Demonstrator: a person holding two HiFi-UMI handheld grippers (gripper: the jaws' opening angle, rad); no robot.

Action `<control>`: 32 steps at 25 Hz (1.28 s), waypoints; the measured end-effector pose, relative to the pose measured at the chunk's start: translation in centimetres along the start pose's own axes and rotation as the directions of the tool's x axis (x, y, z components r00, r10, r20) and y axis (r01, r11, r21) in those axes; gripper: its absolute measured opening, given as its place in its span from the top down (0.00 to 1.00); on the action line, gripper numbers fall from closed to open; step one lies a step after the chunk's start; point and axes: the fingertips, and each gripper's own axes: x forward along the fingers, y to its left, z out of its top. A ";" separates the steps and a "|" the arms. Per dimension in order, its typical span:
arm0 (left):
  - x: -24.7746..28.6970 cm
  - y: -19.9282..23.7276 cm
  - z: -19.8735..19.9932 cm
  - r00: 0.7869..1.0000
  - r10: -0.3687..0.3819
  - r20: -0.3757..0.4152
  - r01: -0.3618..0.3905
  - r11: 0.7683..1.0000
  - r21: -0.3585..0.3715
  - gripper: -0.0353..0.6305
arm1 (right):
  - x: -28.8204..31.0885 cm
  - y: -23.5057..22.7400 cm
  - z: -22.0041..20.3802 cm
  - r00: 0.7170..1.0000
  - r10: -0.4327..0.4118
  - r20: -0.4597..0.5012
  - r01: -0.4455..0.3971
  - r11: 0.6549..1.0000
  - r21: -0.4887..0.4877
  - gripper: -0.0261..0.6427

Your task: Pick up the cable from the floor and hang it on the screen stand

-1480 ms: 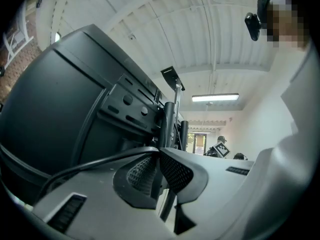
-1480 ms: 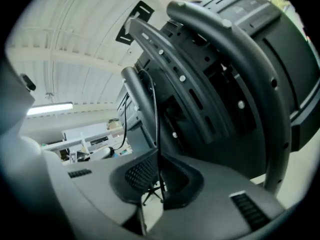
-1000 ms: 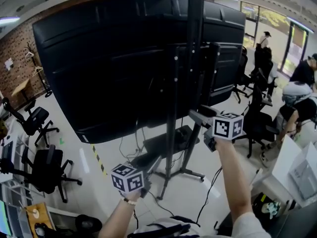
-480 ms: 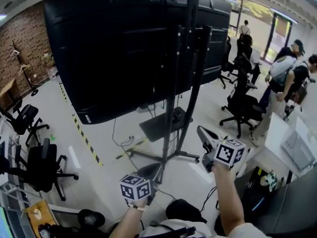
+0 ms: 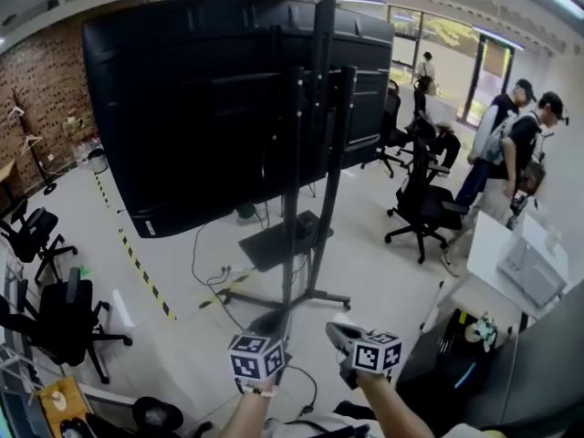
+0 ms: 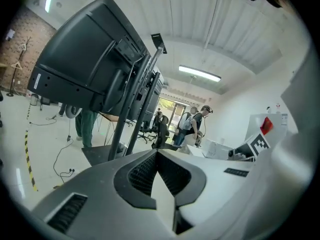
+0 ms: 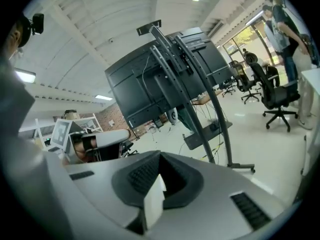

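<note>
Cable on floor mid-left by screen stand, well apart from left gripper & right gripper, bottom centre, both closed, empty; cable ends hard to trace.

I see a pale, glossy floor below me, with the screen stand planted on it by its black feet and a dark base plate. A thin cable lies loose on it beside the stand, near a yellow-and-black striped tape line. Black office chairs stand on the floor to either side.
</note>
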 end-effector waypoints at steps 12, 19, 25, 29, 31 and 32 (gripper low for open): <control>6.6 -7.4 -3.1 0.993 0.115 0.004 -0.114 0.992 -0.062 0.95 | -7.7 -8.1 5.0 0.998 0.057 0.031 -0.054 0.993 -0.104 0.95; 7.7 -10.4 -4.2 0.986 0.167 -0.009 -0.168 0.984 -0.060 0.95 | -9.9 -9.9 7.6 0.992 0.119 0.037 -0.113 0.984 -0.135 0.95; 7.3 -10.9 -3.6 0.985 0.171 -0.014 -0.171 0.985 -0.030 0.95 | -10.2 -8.6 8.4 0.989 0.117 0.095 -0.102 0.983 -0.152 0.95; 7.2 -10.1 -2.9 0.988 0.152 -0.028 -0.152 0.988 -0.013 0.95 | -9.2 -8.1 8.4 0.990 0.087 0.110 -0.071 0.987 -0.144 0.95; 7.2 -9.4 -2.9 0.989 0.143 -0.034 -0.144 0.989 -0.017 0.95 | -8.4 -7.8 8.2 0.992 0.067 0.107 -0.050 0.987 -0.156 0.95; 7.1 -9.1 -2.9 0.990 0.139 -0.037 -0.140 0.990 -0.022 0.95 | -8.0 -7.6 8.0 0.993 0.062 0.103 -0.045 0.986 -0.160 0.95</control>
